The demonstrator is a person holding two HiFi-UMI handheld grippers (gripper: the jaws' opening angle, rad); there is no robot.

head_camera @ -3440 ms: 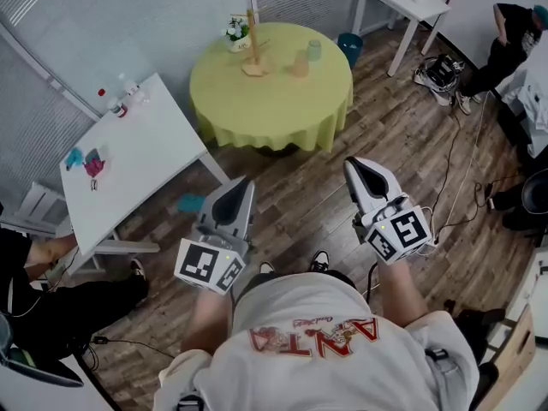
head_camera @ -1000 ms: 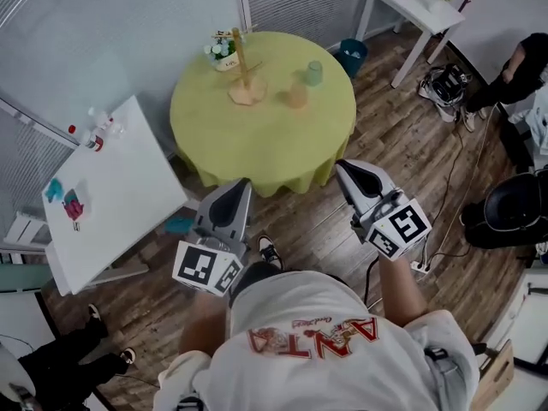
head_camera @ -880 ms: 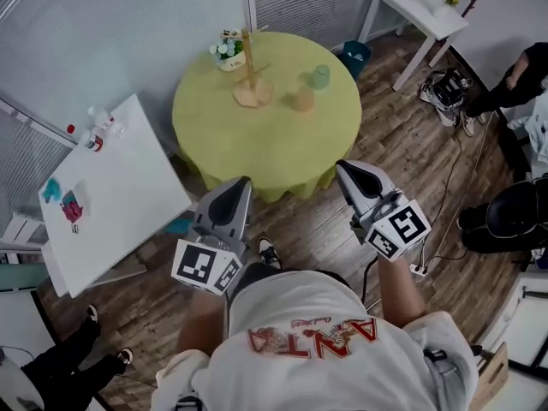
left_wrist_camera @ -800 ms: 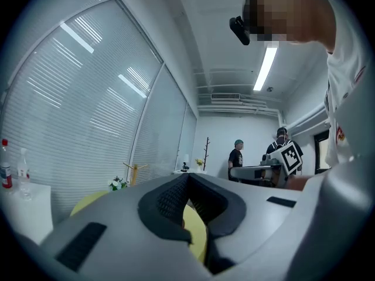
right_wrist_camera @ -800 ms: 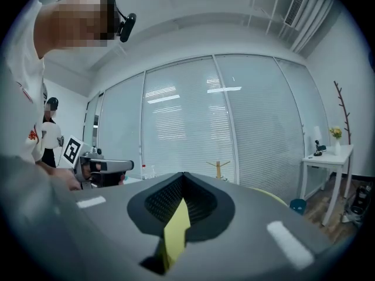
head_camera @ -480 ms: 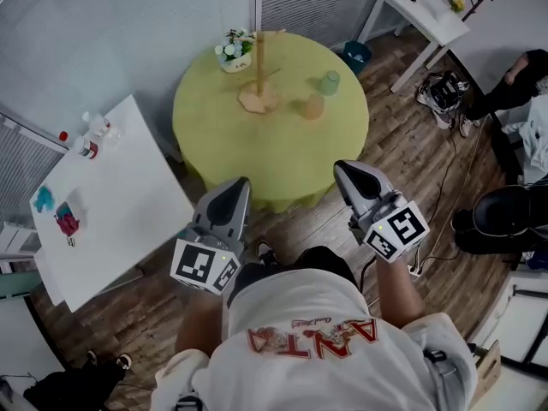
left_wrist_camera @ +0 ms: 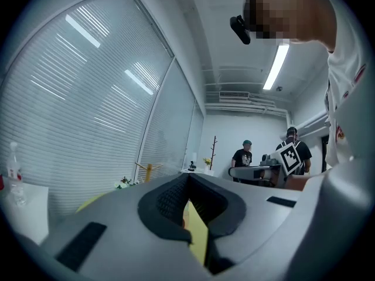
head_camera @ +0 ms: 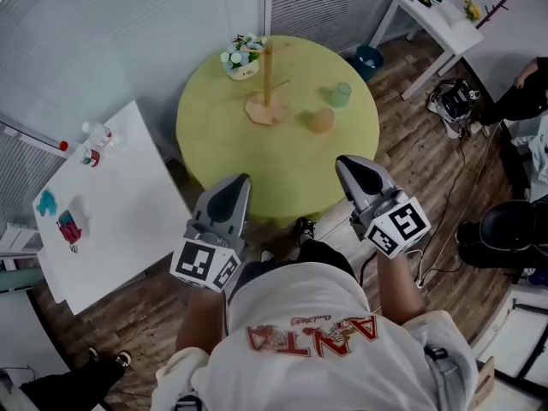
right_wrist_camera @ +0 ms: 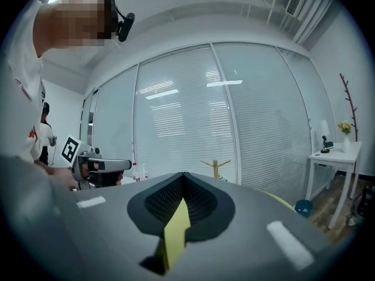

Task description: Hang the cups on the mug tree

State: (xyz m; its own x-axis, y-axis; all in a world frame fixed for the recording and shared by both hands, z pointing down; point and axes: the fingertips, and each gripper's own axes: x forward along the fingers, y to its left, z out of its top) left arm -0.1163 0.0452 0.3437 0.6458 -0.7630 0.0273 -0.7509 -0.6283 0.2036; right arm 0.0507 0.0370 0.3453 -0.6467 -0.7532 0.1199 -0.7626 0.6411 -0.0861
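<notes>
In the head view a wooden mug tree point(head_camera: 267, 82) stands on a round table with a yellow-green cloth point(head_camera: 231, 157). Two cups sit to its right, a pale green cup point(head_camera: 342, 93) and a tan cup point(head_camera: 321, 120), apart from the tree. My left gripper point(head_camera: 234, 184) and right gripper point(head_camera: 350, 164) are held side by side over the table's near edge, both shut and empty. The left gripper point(left_wrist_camera: 187, 177) has the mug tree point(left_wrist_camera: 148, 170) far ahead in its own view. The right gripper point(right_wrist_camera: 183, 175) also faces the mug tree point(right_wrist_camera: 215, 167) from a distance.
A small flower pot point(head_camera: 242, 56) sits behind the tree. A white table point(head_camera: 103, 204) with bottles point(head_camera: 94, 135) stands at the left. A white side table point(head_camera: 445, 15), a teal bin point(head_camera: 370, 56), floor cables point(head_camera: 454, 101) and a black chair point(head_camera: 514, 234) are at the right.
The round table has come nearer: it lay well ahead before, and now both grippers are at its near edge. Both grippers stay shut and level.
</notes>
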